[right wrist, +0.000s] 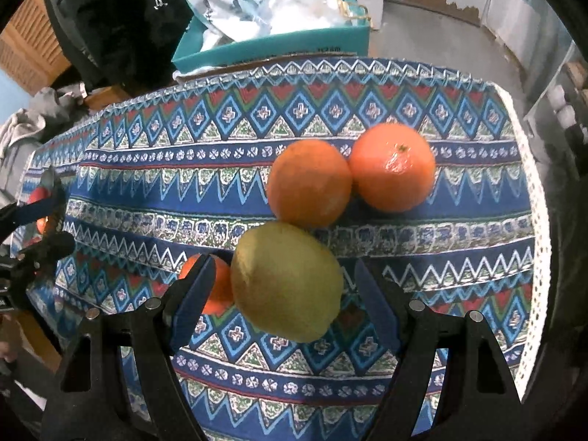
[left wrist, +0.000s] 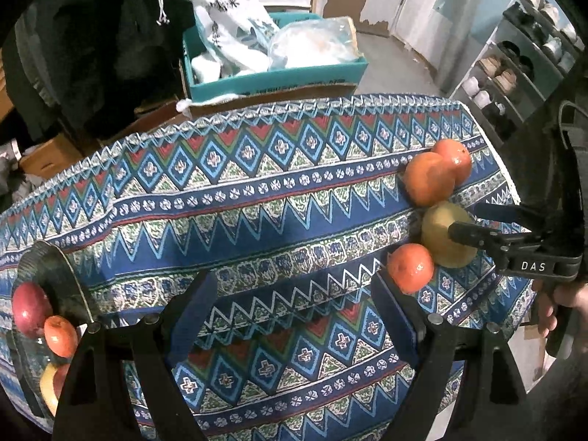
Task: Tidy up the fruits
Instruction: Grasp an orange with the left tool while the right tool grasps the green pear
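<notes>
1. Where the patterned tablecloth [right wrist: 367, 367] covers the table, four fruits lie grouped near its right end: two oranges touching each other, a yellow-green pear [right wrist: 288, 283] just in front of them, and a smaller orange [right wrist: 217, 286] against the pear's left side.
2. The right gripper [right wrist: 283, 301] points steeply down over the pear, jaws wide; the pear sits between the blue pads [right wrist: 193, 301] with a visible gap on each side, so nothing is gripped.
3. The left gripper [left wrist: 294, 316] hangs over bare cloth, jaws wide and empty; the smaller orange [left wrist: 411, 267] lies just beyond its right finger.
4. At the left edge, a glass bowl [left wrist: 29, 367] holds a red apple [left wrist: 29, 308], another orange and more fruit.
5. Beyond the table stands a teal box [left wrist: 279, 81] of bags.
</notes>
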The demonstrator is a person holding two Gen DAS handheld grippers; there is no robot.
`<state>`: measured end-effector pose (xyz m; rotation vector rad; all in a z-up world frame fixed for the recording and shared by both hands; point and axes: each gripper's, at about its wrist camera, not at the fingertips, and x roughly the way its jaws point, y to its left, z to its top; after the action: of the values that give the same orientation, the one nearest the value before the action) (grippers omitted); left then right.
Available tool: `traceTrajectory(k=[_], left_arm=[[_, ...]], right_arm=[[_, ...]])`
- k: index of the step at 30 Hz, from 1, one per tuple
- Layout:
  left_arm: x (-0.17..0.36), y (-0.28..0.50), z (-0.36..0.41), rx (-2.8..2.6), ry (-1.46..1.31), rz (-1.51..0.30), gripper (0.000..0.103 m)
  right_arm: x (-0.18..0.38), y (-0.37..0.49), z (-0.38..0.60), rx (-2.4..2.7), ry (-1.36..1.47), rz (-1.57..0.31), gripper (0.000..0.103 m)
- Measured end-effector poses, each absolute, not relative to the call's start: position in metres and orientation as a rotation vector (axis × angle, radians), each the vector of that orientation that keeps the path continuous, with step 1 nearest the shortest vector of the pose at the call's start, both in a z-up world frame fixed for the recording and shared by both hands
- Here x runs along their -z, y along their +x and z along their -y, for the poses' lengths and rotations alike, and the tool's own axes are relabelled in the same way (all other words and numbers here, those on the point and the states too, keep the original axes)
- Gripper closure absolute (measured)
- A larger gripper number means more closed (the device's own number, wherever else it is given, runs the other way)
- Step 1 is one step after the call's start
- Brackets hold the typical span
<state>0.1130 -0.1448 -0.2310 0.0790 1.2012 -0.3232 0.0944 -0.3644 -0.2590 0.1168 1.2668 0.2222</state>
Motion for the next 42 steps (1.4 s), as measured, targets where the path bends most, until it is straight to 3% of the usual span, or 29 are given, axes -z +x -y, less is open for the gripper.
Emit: traceTrajectory(k=[14,42], left_arm=[[0.247,0.113,0.159,0.370,0.097,-1.239,0.016],[0.282,0.101,0.246,0.513,0.134,-1.306,0.016]], right_arm=[[0.300,0.102,0.364,-0.242,0.193,-1.348,0.025],[0.269,0.076,0.425,-0.067,0.275,-1.243,0.026]])
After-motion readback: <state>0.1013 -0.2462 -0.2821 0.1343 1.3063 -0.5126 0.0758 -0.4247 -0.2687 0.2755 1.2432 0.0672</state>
